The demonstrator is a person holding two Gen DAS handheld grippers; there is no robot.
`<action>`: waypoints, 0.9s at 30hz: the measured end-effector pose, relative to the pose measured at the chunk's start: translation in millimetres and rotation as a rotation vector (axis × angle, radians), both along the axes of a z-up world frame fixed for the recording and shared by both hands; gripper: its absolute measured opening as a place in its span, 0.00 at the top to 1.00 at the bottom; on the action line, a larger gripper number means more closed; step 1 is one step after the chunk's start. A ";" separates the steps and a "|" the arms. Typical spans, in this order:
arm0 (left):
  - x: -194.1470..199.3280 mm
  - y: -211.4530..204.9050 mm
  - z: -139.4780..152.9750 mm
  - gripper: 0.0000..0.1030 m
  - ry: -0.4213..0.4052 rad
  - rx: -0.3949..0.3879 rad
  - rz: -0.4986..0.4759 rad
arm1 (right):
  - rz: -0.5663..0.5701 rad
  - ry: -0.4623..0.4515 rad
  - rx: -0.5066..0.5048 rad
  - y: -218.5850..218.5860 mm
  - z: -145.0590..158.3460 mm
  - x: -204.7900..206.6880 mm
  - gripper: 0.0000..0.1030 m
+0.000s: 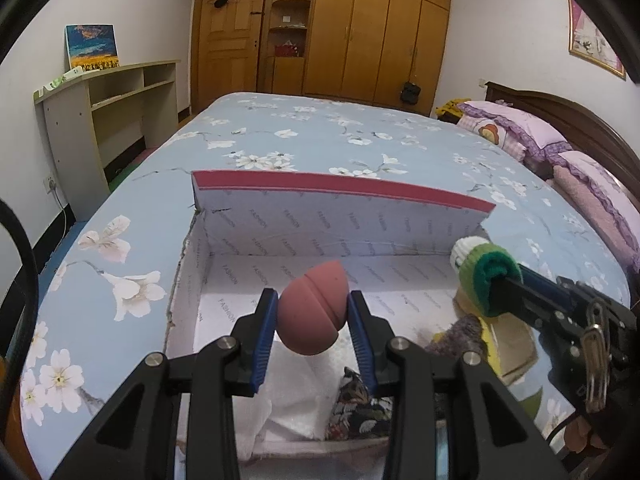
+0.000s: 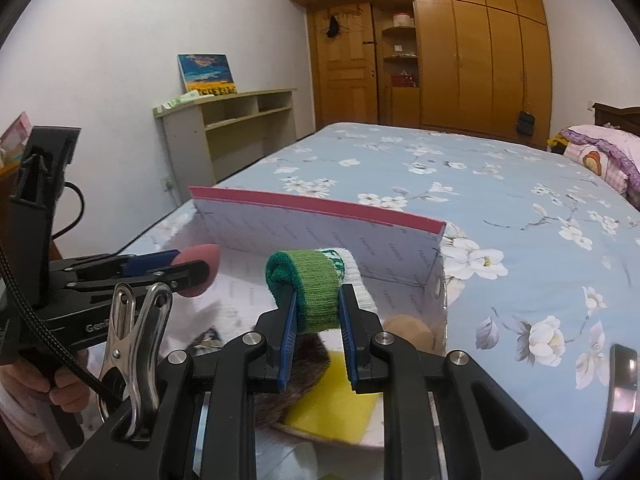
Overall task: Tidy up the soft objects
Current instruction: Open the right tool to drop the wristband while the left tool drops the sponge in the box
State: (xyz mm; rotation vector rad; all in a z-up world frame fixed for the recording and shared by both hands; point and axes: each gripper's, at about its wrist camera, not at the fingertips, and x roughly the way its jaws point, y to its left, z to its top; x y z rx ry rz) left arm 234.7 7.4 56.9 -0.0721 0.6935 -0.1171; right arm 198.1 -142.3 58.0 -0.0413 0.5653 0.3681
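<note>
My left gripper (image 1: pixel 313 312) is shut on a pink egg-shaped sponge (image 1: pixel 310 310), held above the open white box (image 1: pixel 320 224) with a red-edged lid on the bed. My right gripper (image 2: pixel 318 304) is shut on a rolled green and white knitted sock (image 2: pixel 320 284), also over the box, at its right side. In the left wrist view the sock (image 1: pixel 480 270) and the right gripper (image 1: pixel 504 284) come in from the right. In the right wrist view the sponge (image 2: pixel 200 270) and the left gripper (image 2: pixel 188 266) show at the left.
Inside the box lie a white cloth (image 1: pixel 296 396), a dark floral fabric piece (image 1: pixel 356 404), a brown furry item (image 2: pixel 296 372), a yellow sponge (image 2: pixel 336 404) and a tan soft thing (image 2: pixel 410 330). Blue floral bedspread (image 2: pixel 500 208) surrounds the box. Pillows (image 1: pixel 532 136) lie at the headboard; a shelf (image 1: pixel 100 108) stands by the wall.
</note>
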 end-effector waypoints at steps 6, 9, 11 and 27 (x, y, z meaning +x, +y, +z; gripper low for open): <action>8.2 -1.4 -11.2 0.64 0.006 0.022 0.012 | -0.018 0.010 -0.021 0.8 -10.1 12.7 0.79; 13.8 -2.3 -16.4 0.64 0.016 0.030 0.021 | -0.033 0.010 -0.049 2.6 -16.6 18.7 0.79; 16.9 -2.0 -19.0 0.64 0.022 0.036 0.029 | -0.041 0.010 -0.067 5.0 -20.1 21.4 0.79; 25.5 -0.6 -30.3 0.56 0.056 0.048 0.040 | -0.047 0.055 -0.069 6.0 -38.5 35.0 0.79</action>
